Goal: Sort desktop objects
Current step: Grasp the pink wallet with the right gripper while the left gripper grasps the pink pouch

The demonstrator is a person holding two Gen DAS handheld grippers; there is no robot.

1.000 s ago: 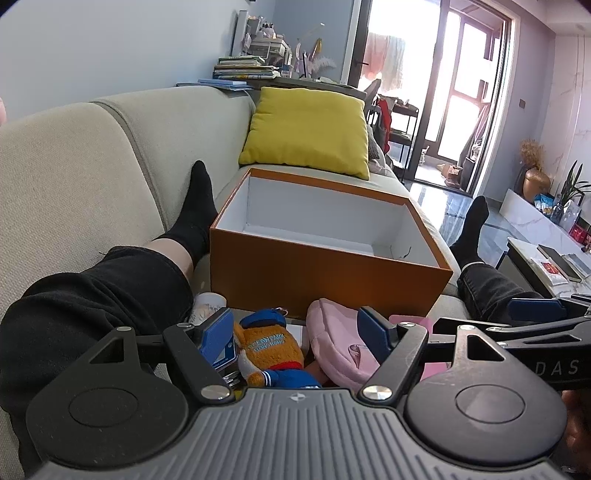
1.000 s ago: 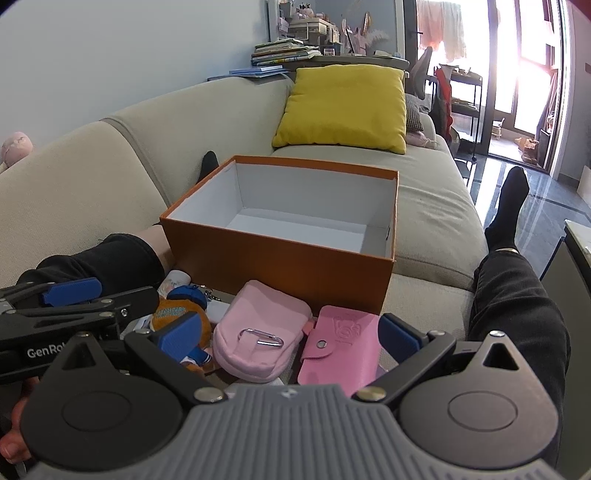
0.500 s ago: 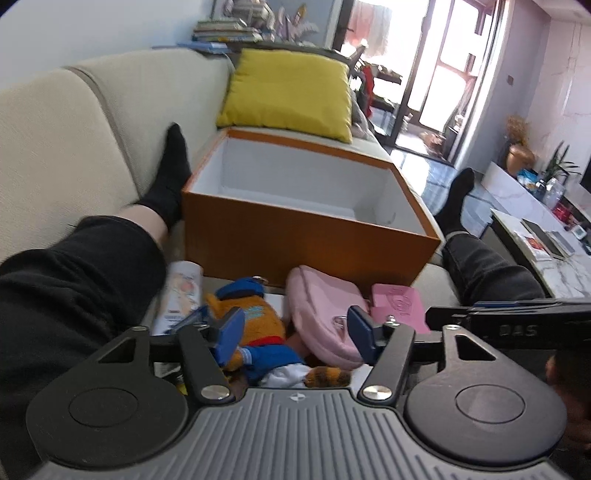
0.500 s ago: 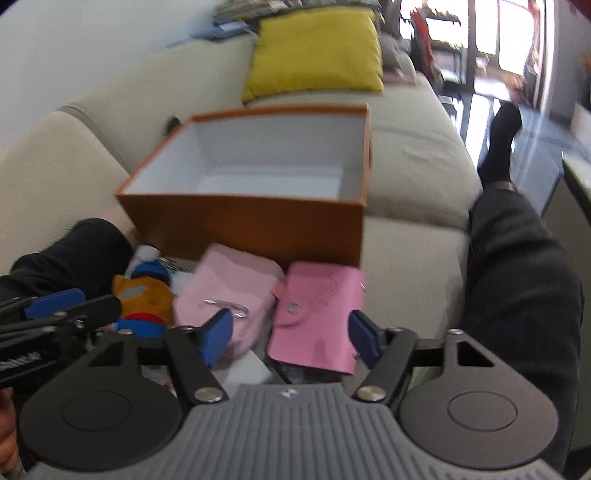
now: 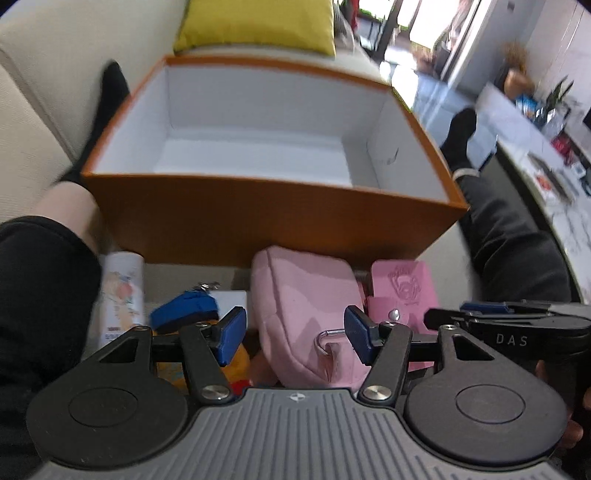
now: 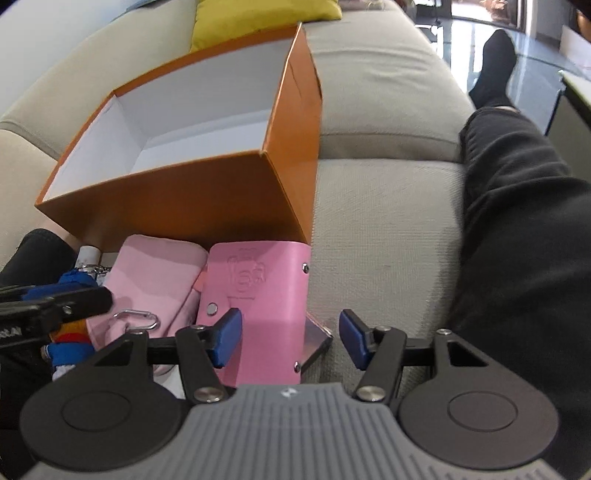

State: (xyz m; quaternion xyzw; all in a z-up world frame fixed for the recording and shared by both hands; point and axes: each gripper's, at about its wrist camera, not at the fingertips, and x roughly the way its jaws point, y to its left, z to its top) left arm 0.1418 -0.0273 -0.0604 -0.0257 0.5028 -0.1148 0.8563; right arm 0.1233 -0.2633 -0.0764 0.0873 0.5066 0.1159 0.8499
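An empty orange box (image 5: 258, 218) with a white inside stands on the sofa; it also shows in the right wrist view (image 6: 177, 199). In front of it lie a pink pouch (image 5: 303, 302) with a metal clip, a pink card wallet (image 6: 255, 295), a blue-and-orange plush toy (image 5: 184, 310) and a white tube (image 5: 122, 288). My left gripper (image 5: 295, 334) is open, its fingers on either side of the pink pouch. My right gripper (image 6: 290, 338) is open above the lower right part of the pink wallet.
The person's black-trousered legs (image 6: 517, 221) lie on either side of the box. A yellow cushion (image 5: 255, 26) sits behind it. A pale low table (image 5: 546, 173) with small items stands at the right.
Both grippers have dropped down and forward toward the objects. The left one now frames the pink pouch. The right one now hangs over the pink wallet.
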